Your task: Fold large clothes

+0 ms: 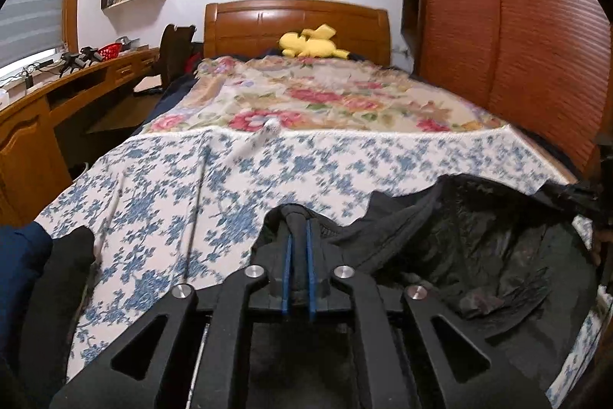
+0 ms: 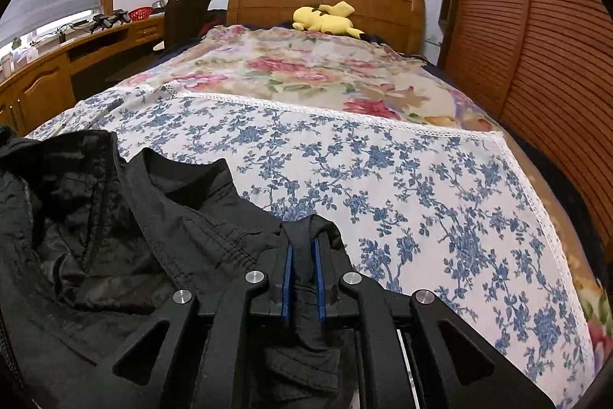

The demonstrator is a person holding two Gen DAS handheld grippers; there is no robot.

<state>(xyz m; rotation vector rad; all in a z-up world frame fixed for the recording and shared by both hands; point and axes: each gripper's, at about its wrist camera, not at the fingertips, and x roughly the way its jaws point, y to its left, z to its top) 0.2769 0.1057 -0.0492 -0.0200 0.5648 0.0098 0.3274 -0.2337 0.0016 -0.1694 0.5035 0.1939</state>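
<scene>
A black jacket (image 1: 479, 240) hangs between my two grippers above the near end of the bed. My left gripper (image 1: 299, 236) is shut on a fold of its fabric at the jacket's left side. My right gripper (image 2: 302, 244) is shut on another fold, with the jacket (image 2: 115, 217), its collar and shiny lining spreading to the left. A blue-and-white floral sheet (image 1: 230, 179) covers the near half of the bed under the jacket; it also shows in the right wrist view (image 2: 383, 171).
A red floral blanket (image 1: 325, 94) covers the far half of the bed. A yellow plush toy (image 1: 310, 43) lies by the wooden headboard (image 1: 295, 18). A wooden desk (image 1: 57, 94) runs along the left, a louvered wardrobe (image 1: 517, 25) along the right.
</scene>
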